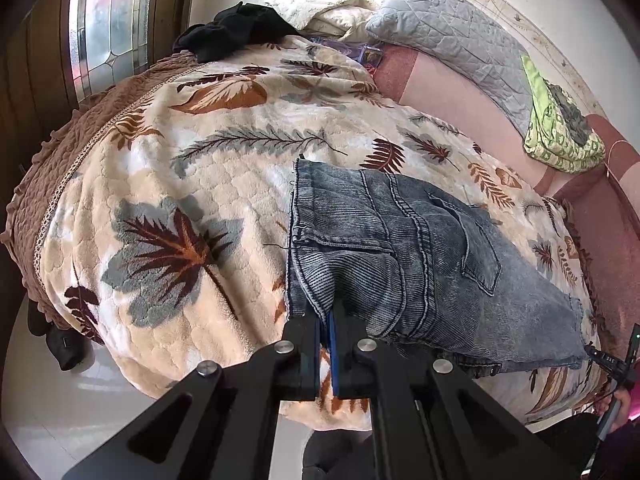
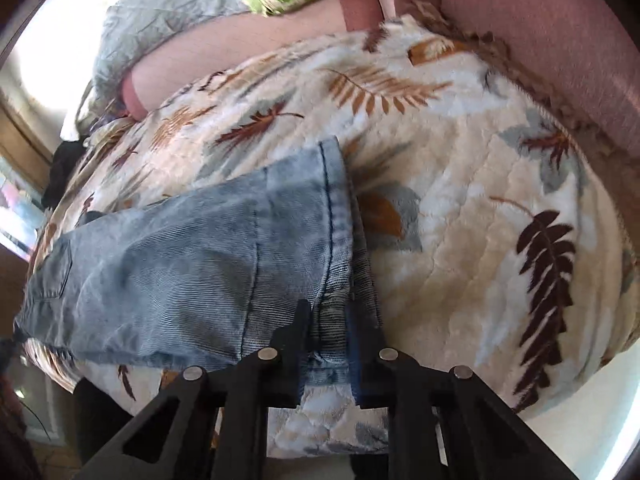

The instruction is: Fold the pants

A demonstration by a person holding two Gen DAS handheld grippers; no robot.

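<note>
Crosswise, folded jeans (image 1: 420, 264), long axis between both grippers

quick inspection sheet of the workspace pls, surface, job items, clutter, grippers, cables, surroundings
surface: bed with a cream leaf-print blanket, brown quilted cover beneath it at one side.
job's things: blue jeans lying partly folded on the blanket, back pocket up; hem end in the right wrist view.
clutter: black garment, grey quilted pillow, green patterned cloth.
grippers: left gripper shut on the jeans' waist end; right gripper shut on the hem end.
cables: thin dark cable near the right gripper's handle at the frame edge.
surroundings: stained-glass panel, pink padded headboard, pale floor.
</note>
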